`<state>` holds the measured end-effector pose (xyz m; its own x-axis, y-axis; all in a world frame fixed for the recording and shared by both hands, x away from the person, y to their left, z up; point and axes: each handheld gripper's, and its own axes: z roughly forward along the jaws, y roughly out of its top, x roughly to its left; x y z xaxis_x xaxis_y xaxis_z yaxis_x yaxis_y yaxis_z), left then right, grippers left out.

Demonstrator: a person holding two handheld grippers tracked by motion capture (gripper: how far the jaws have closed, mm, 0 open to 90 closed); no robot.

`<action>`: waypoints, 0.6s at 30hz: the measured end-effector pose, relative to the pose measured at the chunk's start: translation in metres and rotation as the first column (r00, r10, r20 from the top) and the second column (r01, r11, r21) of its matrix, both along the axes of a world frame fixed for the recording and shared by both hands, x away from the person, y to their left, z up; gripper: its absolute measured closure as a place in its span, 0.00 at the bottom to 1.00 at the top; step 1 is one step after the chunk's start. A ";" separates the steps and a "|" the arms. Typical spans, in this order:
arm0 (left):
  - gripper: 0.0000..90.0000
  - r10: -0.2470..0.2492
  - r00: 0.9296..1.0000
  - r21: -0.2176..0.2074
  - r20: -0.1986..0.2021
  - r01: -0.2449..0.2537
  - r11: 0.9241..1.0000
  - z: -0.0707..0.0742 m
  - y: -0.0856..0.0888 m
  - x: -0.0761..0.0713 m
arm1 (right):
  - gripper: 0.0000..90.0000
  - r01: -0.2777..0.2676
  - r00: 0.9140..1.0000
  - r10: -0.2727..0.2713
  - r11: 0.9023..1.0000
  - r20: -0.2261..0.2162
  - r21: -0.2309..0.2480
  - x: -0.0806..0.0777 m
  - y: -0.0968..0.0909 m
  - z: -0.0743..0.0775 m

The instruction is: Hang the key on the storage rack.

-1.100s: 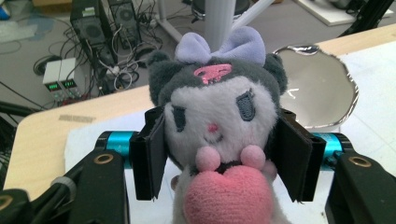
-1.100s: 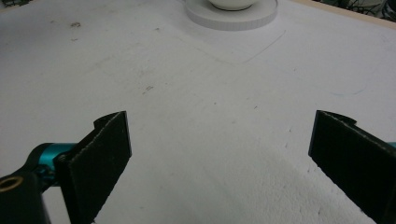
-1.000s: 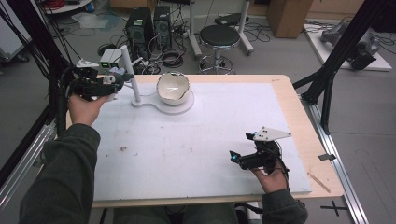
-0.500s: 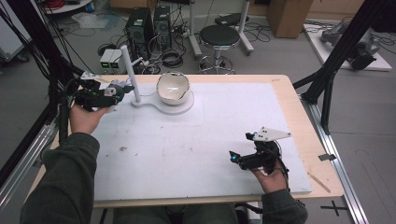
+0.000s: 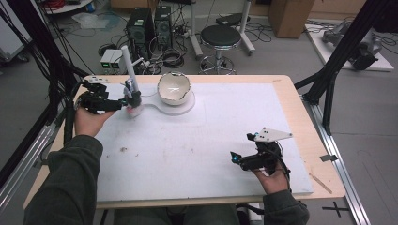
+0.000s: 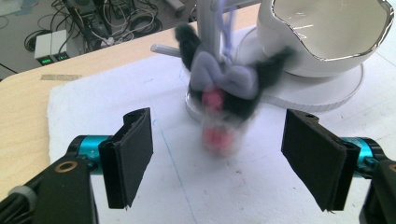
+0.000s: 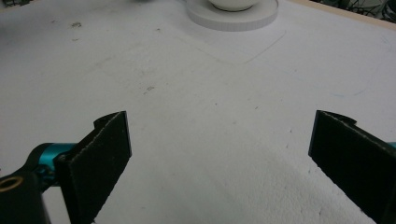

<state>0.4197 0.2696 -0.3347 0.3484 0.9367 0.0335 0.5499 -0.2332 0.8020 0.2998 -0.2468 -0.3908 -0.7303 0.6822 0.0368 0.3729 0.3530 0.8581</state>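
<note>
Plush toy point(image 6: 223, 93), small and blurred, hangs by a lilac loop against the white post point(image 5: 128, 65) of a stand, dark ears spread either side of a lilac bow, pink patches below; it seems to be a cat-like charm, though the blur leaves that uncertain; in the high view it point(image 5: 133, 99) sits low on the post at about ten o'clock on the white foam sheet point(image 5: 197, 154). Left gripper point(image 5: 123, 102) lies level in the left hand point(image 5: 89, 123), pointing toward three o'clock at the toy; its jaws have just been opening and now stand released, wide apart, with the toy just beyond them and neither pad point(image 6: 134, 154) touching it. White bowl point(image 5: 173, 88) with a silver, jagged rim stands on the stand's round base point(image 5: 184, 105) at twelve o'clock, just beside the post. Right gripper point(image 5: 234, 158) rests in the right hand point(image 5: 272, 176) near five o'clock on the worktop point(image 5: 300, 103), well apart from the stand, aimed toward nine o'clock; its jaws are released, spread wide over bare foam, its pad point(image 7: 100, 154) touching nothing; a grey three-cornered plate point(image 5: 270, 135) rides on top of it.
</note>
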 end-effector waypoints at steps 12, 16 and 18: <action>0.29 -0.029 0.999 -0.002 0.029 0.029 1.000 0.007 -0.002 -0.010 | 0.05 -0.004 1.000 0.004 1.000 0.003 -0.006 0.000 0.000 0.000; 0.29 -0.035 0.998 -0.010 0.043 0.035 0.999 0.007 -0.003 -0.013 | 0.05 0.000 1.000 0.000 1.000 0.000 -0.007 0.000 0.000 -0.001; 0.29 -0.044 0.998 -0.016 0.051 0.045 0.999 0.008 -0.003 -0.018 | 0.05 0.000 1.000 0.000 1.000 0.002 -0.009 0.000 0.000 -0.001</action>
